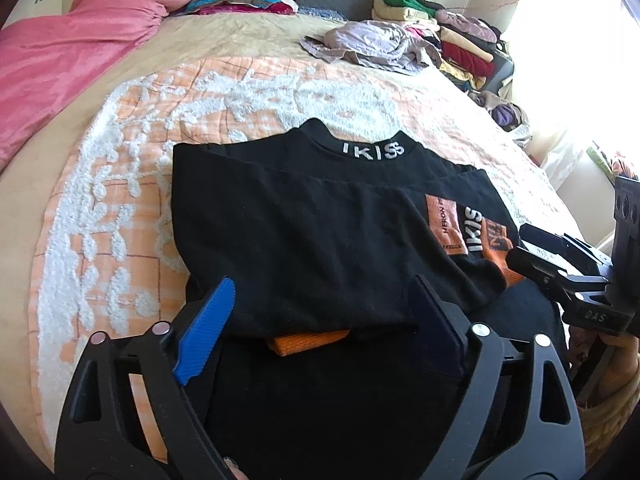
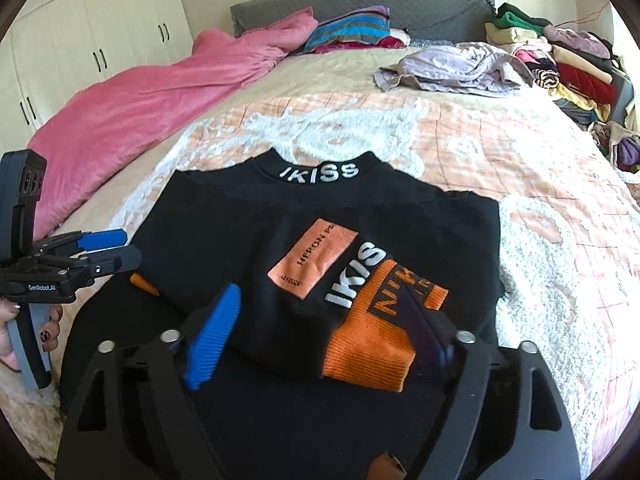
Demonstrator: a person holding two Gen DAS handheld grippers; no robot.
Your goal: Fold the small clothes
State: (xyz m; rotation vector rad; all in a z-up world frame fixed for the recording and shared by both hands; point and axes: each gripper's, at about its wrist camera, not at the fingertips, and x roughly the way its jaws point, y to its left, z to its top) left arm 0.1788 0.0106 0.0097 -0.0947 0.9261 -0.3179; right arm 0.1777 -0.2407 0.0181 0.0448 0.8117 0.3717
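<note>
From the left wrist, the left claw (image 1: 320,312) is seen spread apart over the near hem of the black sweater (image 1: 320,220), which lies on the bed (image 1: 256,44) with its collar pointed at the headboard. From the right wrist, white wardrobes (image 2: 96,40) are added, the right claw (image 2: 324,320) is likewise held apart over the orange cuff (image 2: 368,352), and the left claw's state cannot be told.

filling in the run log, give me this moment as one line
stage: sleeves folded in, bottom fold pending | black sweater flat on bedspread | left gripper open, near hem | right gripper open, by orange cuff
</note>
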